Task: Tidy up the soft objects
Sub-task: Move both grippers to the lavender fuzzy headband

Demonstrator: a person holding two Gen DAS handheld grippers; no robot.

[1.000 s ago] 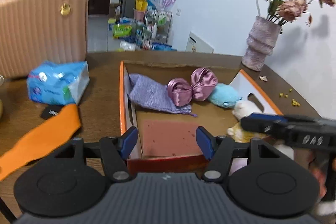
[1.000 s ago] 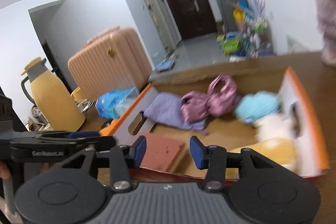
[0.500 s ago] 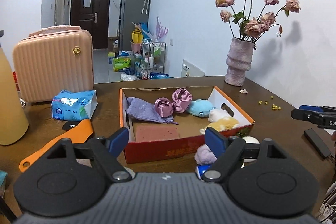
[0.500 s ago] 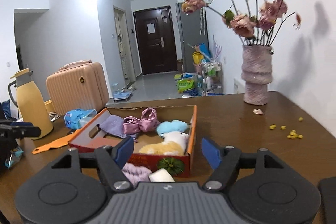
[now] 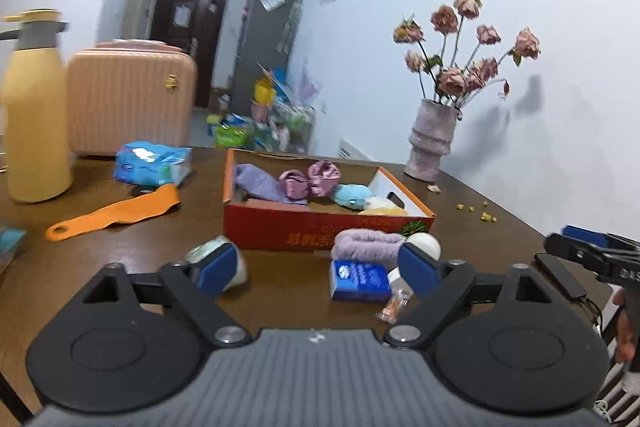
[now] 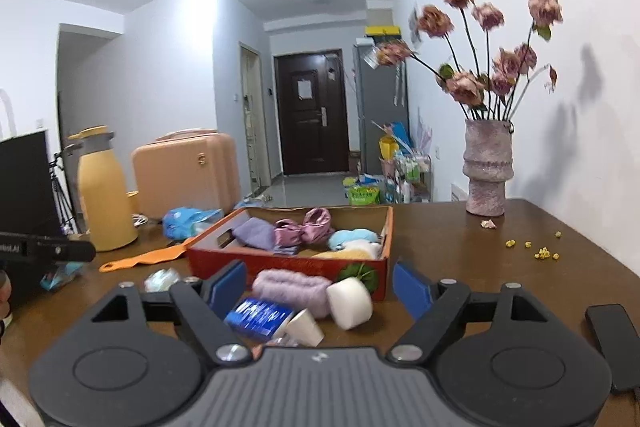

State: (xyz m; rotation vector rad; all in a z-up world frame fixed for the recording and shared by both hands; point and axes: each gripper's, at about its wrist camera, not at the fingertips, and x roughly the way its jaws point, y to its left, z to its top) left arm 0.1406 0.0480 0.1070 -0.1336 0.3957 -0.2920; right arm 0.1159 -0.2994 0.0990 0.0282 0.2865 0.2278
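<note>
- Since a second ago both grippers have pulled back from over the red cardboard box: then the box filled each view, now it sits mid-table with loose items in front of it.
- The left gripper is released, its jaws having just been opening, and nothing is between its pads; the right gripper likewise has just been opening and stands wide with nothing clamped.
- Already in the box: a lilac cloth, a pink satin bow, a light-blue plush and a yellowish-white plush.
- Still outside, just in front of the box wall: a fluffy lilac roll, a white foam cylinder touching it, and a pale green soft item further left.
- A blue tissue packet and a small bottle lie beside the roll; whether they count as soft is a judgement call.
- The step in hand looks like choosing the next pick. The lilac roll seems the natural target for the right gripper.
- To do it well, approach across the roll's short axis, close gently enough not to squash it flat, and lift clear of the box wall before moving over the free space inside.
- Keep the foam cylinder from rolling away when the roll is taken.
</note>
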